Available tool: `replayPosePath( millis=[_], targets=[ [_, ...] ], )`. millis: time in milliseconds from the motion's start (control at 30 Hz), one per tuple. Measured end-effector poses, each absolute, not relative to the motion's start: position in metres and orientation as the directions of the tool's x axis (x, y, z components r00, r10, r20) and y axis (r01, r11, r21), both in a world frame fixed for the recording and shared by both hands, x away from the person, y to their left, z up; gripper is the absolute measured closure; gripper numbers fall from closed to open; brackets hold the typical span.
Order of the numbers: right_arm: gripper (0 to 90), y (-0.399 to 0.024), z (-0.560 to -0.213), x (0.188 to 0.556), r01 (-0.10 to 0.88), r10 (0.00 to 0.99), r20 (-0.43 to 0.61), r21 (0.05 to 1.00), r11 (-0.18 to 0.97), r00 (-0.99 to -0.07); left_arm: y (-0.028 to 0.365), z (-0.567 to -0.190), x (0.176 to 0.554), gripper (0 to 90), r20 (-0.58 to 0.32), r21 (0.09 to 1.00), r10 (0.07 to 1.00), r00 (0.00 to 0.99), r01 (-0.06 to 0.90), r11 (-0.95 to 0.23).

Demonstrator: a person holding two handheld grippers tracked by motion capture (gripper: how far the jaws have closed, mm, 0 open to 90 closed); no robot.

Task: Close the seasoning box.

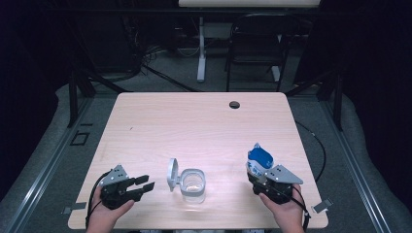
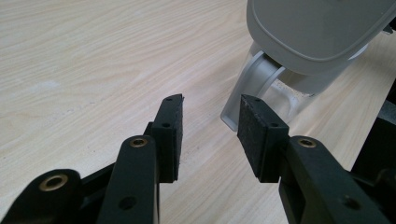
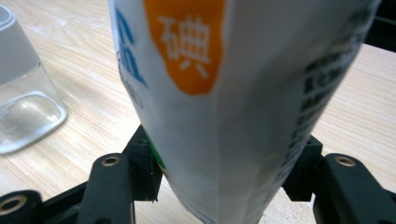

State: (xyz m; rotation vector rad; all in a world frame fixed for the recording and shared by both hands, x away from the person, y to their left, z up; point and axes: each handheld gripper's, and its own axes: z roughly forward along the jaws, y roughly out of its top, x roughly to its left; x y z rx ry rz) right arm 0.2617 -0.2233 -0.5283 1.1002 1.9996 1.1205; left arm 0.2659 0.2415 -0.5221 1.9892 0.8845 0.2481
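A light wooden table [image 1: 160,121] carries a small clear plastic container [image 1: 193,185] with a grey hinged lid [image 1: 173,173] standing open on its left side; it sits near the front edge, roughly midway between the two front corners. The left gripper [image 1: 144,183] rests close to the front left corner, just beside the container, with its black jaws apart and nothing between them. In the left gripper view the jaws point at the grey hinge and the raised lid [image 2: 317,32], the pads [image 2: 254,128] apart from the plastic and bare tabletop showing in the gap. The right gripper [image 1: 256,177] is near the front right corner, and its jaws are clamped on the lower part of a white soft packet with blue and orange print [image 1: 259,162], which stands upright above the gripper. In the right gripper view the packet [image 3: 243,93] fills the space between both jaws, pressed on either side, and the clear container [image 3: 23,93] sits to its left on the table, well apart from the packet.
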Motion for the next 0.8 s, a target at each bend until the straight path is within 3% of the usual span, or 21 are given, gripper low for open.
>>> replayPosePath(
  millis=[800],
  targets=[
    [42.5,-0.208,-0.509,0.258,0.33,0.838,-0.152,0.871,0.365,-0.524,0.238,-0.521,0.264,59.8,-0.163,0.81,0.665,0.729,0.484,-0.331]
  ],
)
